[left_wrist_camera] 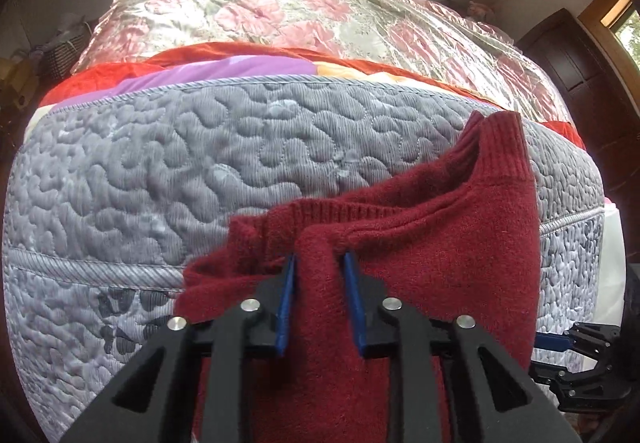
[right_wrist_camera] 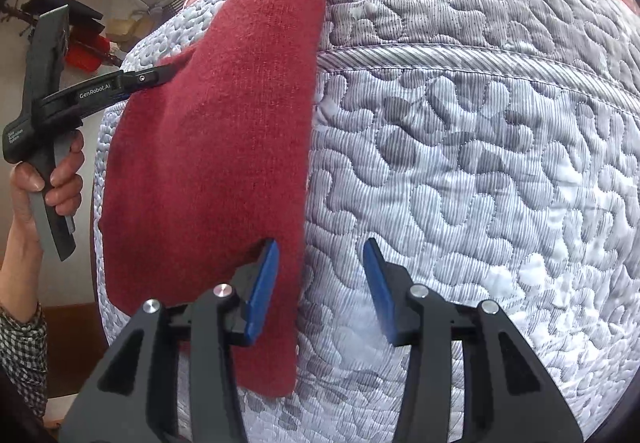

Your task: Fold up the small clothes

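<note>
A dark red knit sweater (left_wrist_camera: 440,243) (right_wrist_camera: 224,123) lies folded lengthwise over the edge of a grey quilted mattress (left_wrist_camera: 200,163) (right_wrist_camera: 480,163), its ribbed cuff pointing away. My left gripper (left_wrist_camera: 320,257) is shut on a bunched fold of the sweater near the ribbed hem. In the right wrist view, a hand (right_wrist_camera: 60,171) holds this left gripper (right_wrist_camera: 148,77) at the sweater's left edge. My right gripper (right_wrist_camera: 320,243) stands open; its left pad (right_wrist_camera: 264,283) rests at the sweater's right edge, and the right pad is over bare mattress.
A shiny floral quilt (left_wrist_camera: 300,15) and a red and purple blanket (left_wrist_camera: 200,71) lie further back on the bed. A dark wooden door (left_wrist_camera: 580,63) stands at the right, a basket (left_wrist_camera: 64,47) at the left. A checked sleeve (right_wrist_camera: 20,355) shows at the lower left.
</note>
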`<state>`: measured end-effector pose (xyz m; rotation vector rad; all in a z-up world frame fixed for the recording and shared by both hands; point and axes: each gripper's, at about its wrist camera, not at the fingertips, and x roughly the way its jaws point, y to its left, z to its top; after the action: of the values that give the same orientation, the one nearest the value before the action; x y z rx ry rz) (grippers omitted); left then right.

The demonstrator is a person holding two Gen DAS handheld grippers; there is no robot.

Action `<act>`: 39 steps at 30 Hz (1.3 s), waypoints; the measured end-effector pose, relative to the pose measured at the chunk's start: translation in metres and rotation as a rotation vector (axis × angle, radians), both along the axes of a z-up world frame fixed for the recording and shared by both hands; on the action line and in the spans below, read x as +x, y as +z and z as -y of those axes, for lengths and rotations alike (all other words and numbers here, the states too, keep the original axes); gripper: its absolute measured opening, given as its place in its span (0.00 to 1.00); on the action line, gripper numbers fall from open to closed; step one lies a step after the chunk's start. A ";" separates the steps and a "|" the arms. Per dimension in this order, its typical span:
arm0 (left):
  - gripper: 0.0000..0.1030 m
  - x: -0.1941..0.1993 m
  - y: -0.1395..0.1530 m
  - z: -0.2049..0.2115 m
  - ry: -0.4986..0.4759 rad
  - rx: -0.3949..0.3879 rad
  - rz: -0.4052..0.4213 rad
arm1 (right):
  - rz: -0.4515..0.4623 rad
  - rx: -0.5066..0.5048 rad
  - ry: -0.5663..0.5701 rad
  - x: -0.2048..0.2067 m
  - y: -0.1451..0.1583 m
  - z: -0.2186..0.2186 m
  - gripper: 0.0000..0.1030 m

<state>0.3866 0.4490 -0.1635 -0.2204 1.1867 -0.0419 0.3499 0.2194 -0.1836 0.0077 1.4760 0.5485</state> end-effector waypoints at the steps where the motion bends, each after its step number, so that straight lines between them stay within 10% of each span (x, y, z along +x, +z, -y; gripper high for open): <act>1: 0.15 -0.002 0.002 0.000 0.000 0.009 0.012 | 0.001 -0.001 0.001 0.000 0.000 0.000 0.43; 7: 0.11 -0.026 0.022 -0.028 0.165 -0.045 0.121 | -0.003 0.017 -0.005 0.002 -0.002 0.002 0.43; 13: 0.13 -0.021 -0.003 -0.028 0.203 -0.003 0.057 | -0.011 0.003 -0.013 0.001 -0.006 -0.003 0.43; 21: 0.69 -0.062 0.039 -0.042 0.185 -0.084 0.052 | 0.021 0.038 -0.016 -0.009 0.010 0.011 0.48; 31: 0.69 -0.158 -0.002 -0.081 0.235 -0.353 -0.057 | 0.024 0.072 0.010 -0.010 0.011 -0.005 0.54; 39: 0.69 -0.128 -0.033 -0.060 0.172 -0.344 -0.096 | 0.019 0.090 0.023 -0.006 0.006 -0.025 0.55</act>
<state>0.2582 0.5088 -0.1960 -0.6322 1.2478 -0.0858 0.3439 0.2445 -0.1779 0.0559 1.4337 0.6317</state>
